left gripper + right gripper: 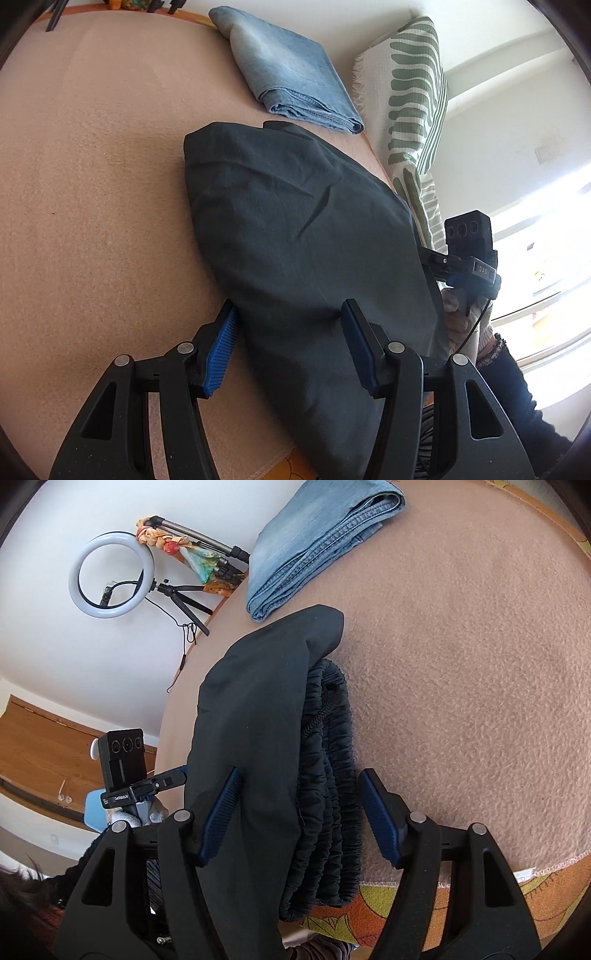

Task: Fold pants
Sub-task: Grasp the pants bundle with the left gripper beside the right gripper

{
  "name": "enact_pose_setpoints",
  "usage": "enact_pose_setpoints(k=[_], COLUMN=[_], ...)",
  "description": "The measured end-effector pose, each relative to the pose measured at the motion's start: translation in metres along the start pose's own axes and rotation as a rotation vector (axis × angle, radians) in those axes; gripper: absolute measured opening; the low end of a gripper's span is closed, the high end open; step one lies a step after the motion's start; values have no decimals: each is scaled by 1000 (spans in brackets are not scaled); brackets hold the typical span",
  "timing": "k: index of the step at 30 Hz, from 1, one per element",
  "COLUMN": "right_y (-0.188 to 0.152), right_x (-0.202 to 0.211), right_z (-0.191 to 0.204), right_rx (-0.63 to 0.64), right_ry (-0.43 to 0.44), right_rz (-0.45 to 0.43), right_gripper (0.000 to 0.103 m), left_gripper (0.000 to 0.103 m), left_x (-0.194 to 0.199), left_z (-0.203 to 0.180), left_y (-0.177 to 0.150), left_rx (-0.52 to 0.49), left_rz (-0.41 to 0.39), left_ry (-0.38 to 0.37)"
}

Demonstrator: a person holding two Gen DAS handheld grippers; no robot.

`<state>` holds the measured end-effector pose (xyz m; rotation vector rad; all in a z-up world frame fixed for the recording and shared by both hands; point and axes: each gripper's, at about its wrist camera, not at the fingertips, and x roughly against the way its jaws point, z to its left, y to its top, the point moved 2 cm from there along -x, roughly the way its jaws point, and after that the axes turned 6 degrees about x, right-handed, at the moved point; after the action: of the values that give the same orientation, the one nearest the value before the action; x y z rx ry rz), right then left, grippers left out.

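Pants (295, 229), dark grey, lie folded on the pink blanket (92, 184), gathered waistband showing; both tongs, left (288, 350) and right (299, 816), straddle them agape, gripping nothing

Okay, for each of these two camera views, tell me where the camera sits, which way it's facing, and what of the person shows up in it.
Left wrist view: sits on the left gripper, looking down along its open fingers at the dark folded pants on the pink blanket; the person's right hand shows at right.
Right wrist view: sits on the right gripper, facing the pants' elastic waistband between open fingers; the person's left hand shows at left.
Shared: the pants, the blanket, the folded blue jeans.
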<state>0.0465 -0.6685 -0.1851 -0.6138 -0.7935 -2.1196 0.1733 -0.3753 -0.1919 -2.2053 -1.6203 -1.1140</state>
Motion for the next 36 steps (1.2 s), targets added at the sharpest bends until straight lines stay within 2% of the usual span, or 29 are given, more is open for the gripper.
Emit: enact_pose_setpoints(k=[6,11,13,14,16,19,22,24,25,26,28,30,33,36], right_y=[3,3,2,0,0,0,0,-1,-1,-2,-4,-5,-7,-7], right_x=[-6,-11,-12,-13,-14,-14,-14,-15,-17,-19,-20,-17,-15,-16], right_z=[-4,4,6,7,11,12,11,15,18,20,25,33,44,54], right_rx=[-4,31,38,45,69,74,47,50,60,65,74,97,119,147], right_ry=[90,96,98,95,76,59,67,52,39,28,0,-26,-79,-130], right_rz=[8,25,38,46,55,54,36,24,22,30,22,5,-14,-18], right_gripper=[71,71,64,61,59,59,64,64,61,51,44,34,24,24], left_gripper=[53,52,39,36,26,25,25,24,22,20,13,11,8,7], left_x=[0,-3,-6,-7,-8,-9,-10,-12,-12,-13,-15,-15,-13,-10], left_z=[0,-3,-4,-3,-1,0,1,-1,-3,-4,-5,-6,-13,-20], left_y=[2,5,5,5,7,8,10,11,10,10,10,10,10,10], left_rx=[-14,-22,-28,-27,-18,-10,1,-10,-27,-41,-37,-40,-73,-111], left_rz=[-2,-6,-5,-5,-1,-3,2,-5,-13,-16,-18,-24,-39,-52], left_ry=[-30,-38,-28,-28,-27,-34,-39,-32,-17,-7,-8,-8,1,6])
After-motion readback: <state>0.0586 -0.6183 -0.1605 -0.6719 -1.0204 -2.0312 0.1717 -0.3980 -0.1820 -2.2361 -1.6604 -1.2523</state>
